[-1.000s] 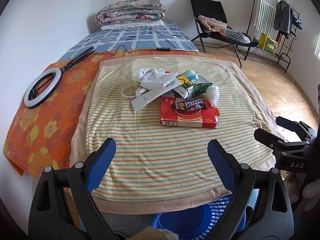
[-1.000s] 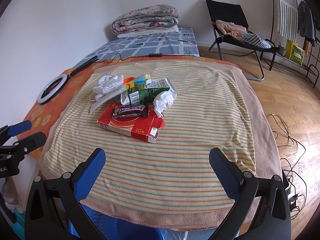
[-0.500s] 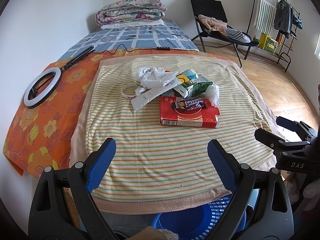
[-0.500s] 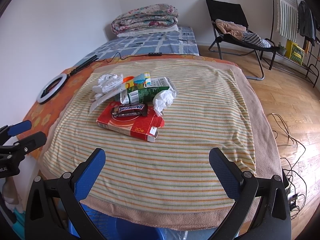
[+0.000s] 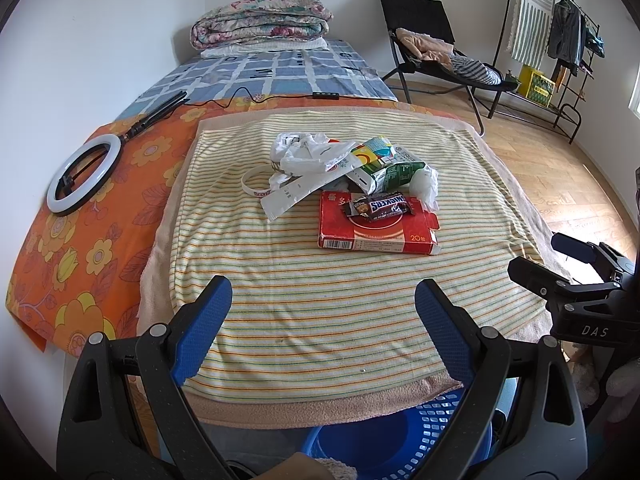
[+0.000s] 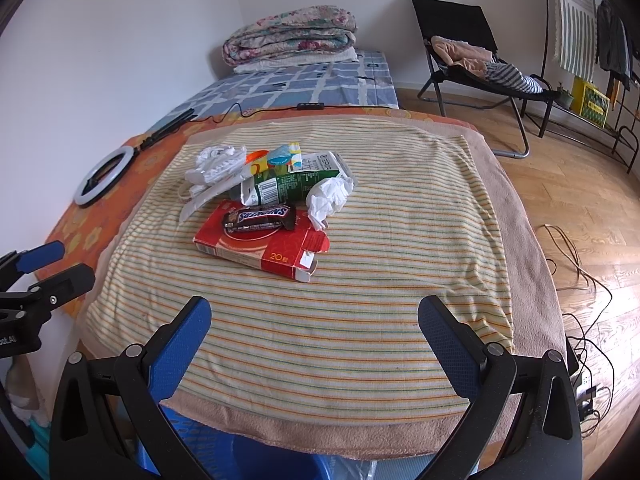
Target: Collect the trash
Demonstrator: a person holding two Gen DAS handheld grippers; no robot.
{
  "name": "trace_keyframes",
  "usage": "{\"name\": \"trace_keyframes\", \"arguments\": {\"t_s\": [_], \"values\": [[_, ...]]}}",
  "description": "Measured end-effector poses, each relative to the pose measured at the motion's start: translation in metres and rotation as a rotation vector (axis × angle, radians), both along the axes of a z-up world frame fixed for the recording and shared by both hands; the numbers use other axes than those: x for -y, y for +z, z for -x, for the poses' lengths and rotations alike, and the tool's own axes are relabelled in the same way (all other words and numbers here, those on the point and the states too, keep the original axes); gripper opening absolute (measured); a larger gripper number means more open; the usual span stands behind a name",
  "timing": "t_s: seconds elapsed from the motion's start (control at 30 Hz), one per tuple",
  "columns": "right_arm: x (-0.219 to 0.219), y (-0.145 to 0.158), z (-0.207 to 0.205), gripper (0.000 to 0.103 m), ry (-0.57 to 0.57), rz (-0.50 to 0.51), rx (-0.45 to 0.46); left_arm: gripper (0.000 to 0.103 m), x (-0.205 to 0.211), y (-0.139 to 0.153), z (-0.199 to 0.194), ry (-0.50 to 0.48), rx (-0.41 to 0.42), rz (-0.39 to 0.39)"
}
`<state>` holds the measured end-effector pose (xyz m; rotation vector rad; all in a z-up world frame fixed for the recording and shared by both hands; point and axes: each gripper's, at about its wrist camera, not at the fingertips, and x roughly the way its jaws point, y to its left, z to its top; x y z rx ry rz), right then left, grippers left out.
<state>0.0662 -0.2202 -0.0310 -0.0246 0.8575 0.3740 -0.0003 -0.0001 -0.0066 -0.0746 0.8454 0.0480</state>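
Trash lies in a small heap near the middle of the striped towel [image 5: 320, 320]: a red carton [image 5: 376, 230] with a Snickers wrapper [image 5: 378, 206] on top, a green carton [image 6: 288, 188] behind it, a crumpled tissue [image 6: 328, 200] and a white plastic bag [image 5: 308, 152] beside; the left gripper [image 5: 323, 312] and the right gripper [image 6: 314, 330] both hang spread wide over the near edge (nothing between the fingers); a blue basket [image 5: 384, 436] stands below this edge.
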Motion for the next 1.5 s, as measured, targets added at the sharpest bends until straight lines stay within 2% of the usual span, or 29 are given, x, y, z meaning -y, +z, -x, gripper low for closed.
{"name": "trace_keyframes", "arguments": {"t_s": [0.5, 0.93, 1.2, 1.3, 1.5], "values": [[-0.001, -0.001, -0.004, 0.102, -0.016, 0.001, -0.014, 0.095, -0.002, -0.013, 0.001, 0.004, -0.022, 0.008], [-0.002, -0.009, -0.022, 0.102, -0.049, 0.001, -0.080, 0.095, -0.021, -0.018, -0.029, 0.066, -0.059, 0.031], [0.003, -0.010, -0.033, 0.102, -0.034, -0.034, -0.010, 0.095, -0.043, -0.012, -0.050, 0.107, -0.043, 0.055], [0.006, -0.011, -0.040, 0.102, -0.042, -0.030, -0.017, 0.095, -0.052, -0.013, -0.058, 0.123, -0.054, 0.072], [0.017, -0.015, -0.064, 0.102, -0.063, -0.085, -0.094, 0.095, -0.068, -0.014, -0.082, 0.132, -0.098, 0.170]]}}
